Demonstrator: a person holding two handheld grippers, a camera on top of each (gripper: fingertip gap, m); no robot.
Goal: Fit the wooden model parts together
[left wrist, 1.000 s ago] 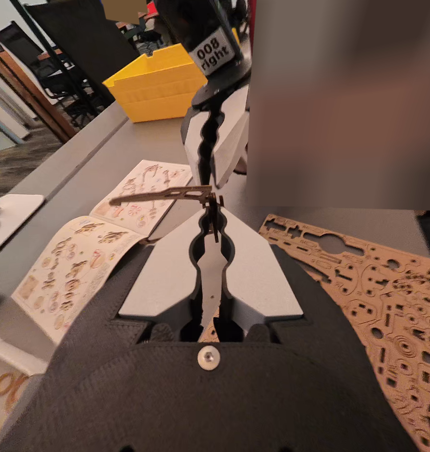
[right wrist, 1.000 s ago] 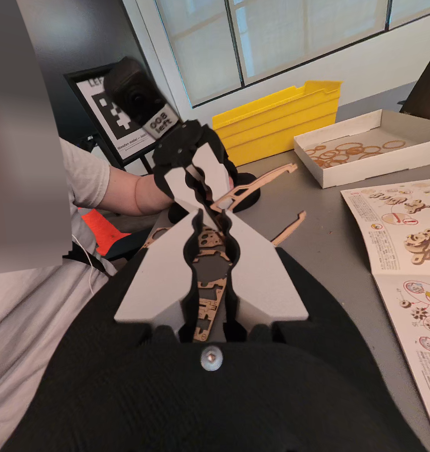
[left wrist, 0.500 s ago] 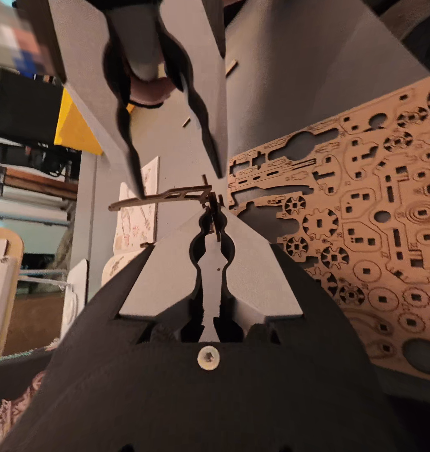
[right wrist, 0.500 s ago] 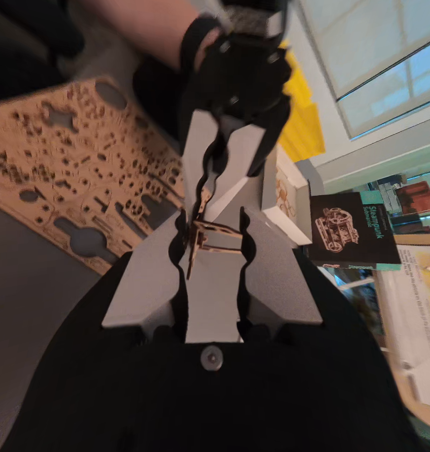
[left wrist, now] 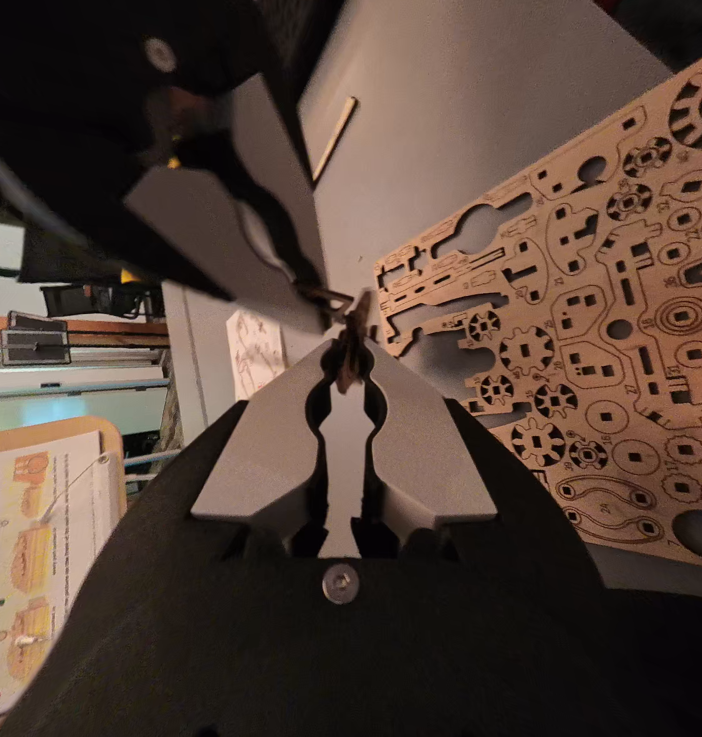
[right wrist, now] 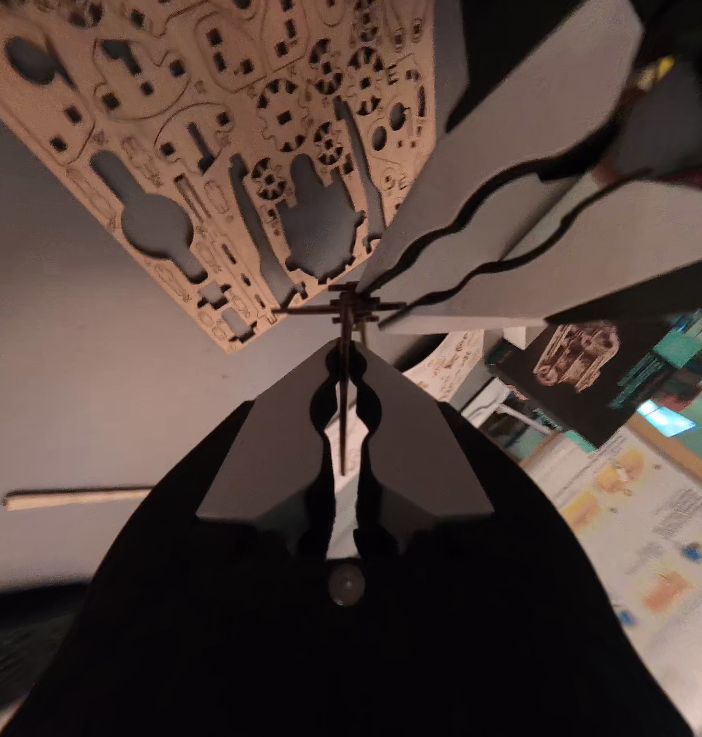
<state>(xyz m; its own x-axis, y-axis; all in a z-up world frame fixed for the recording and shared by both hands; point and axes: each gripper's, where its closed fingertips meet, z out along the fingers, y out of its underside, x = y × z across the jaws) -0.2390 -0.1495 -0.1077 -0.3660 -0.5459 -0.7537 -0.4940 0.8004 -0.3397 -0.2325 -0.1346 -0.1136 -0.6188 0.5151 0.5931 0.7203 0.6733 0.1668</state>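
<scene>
My left gripper (left wrist: 347,347) is shut on a small brown wooden model part (left wrist: 351,359) that stands up out of its tips. My right gripper (left wrist: 321,305) reaches in from the upper left and touches that part with a thin wooden piece. In the right wrist view my right gripper (right wrist: 343,347) is shut on a thin flat wooden part (right wrist: 343,399) seen edge on. That part meets a crosswise wooden part (right wrist: 309,310) just beyond the tips. The left gripper (right wrist: 375,309) comes in from the upper right and grips the crosswise part.
A tan sheet of laser-cut wooden parts (left wrist: 581,319) lies on the grey table (left wrist: 441,119) below both grippers; it also shows in the right wrist view (right wrist: 182,119). A loose wooden stick (left wrist: 335,135) lies beside it. An instruction booklet (right wrist: 640,538) and a dark box (right wrist: 573,359) lie nearby.
Both grippers have tilted down over the parts sheet. My right gripper opened wide around the long part held by the left, then shut on it. The left kept its part.
</scene>
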